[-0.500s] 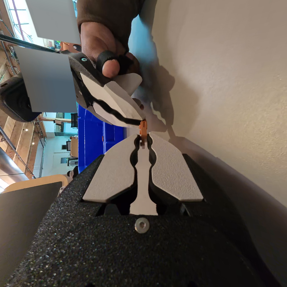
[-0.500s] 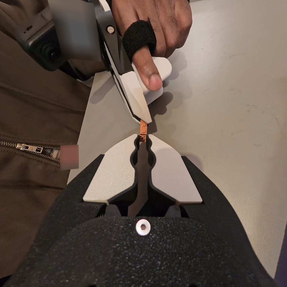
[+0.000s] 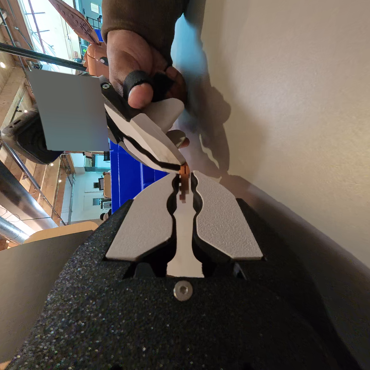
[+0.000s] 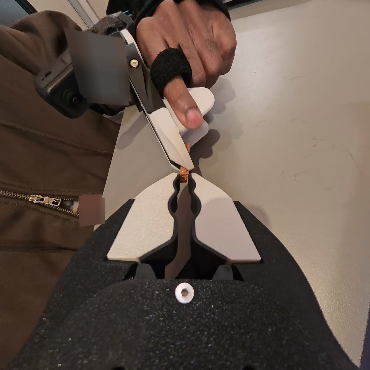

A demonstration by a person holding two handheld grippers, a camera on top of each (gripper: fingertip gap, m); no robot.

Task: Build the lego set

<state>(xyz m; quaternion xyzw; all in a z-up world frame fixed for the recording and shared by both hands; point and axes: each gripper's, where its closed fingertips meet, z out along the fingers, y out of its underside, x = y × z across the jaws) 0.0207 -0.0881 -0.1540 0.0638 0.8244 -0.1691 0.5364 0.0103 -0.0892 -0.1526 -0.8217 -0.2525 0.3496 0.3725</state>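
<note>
Because both claws meet tip to tip above the pale tabletop (image 4: 290, 100), one small orange studded strip (image 3: 185, 180) is pinched between them: the left claw (image 3: 184, 176) is narrowed onto one end, its white fingers (image 3: 220, 210) pressed to the strip's sides, and the right claw (image 4: 184, 177) is clamped on the other end. Each tool is gripped by a hand (image 4: 186, 46) in a brown sleeve, seemingly to steady the piece from both ends. Compared with half a second earlier, the strip is seen deeper inside the left claw and less of it is bare between the tips.
</note>
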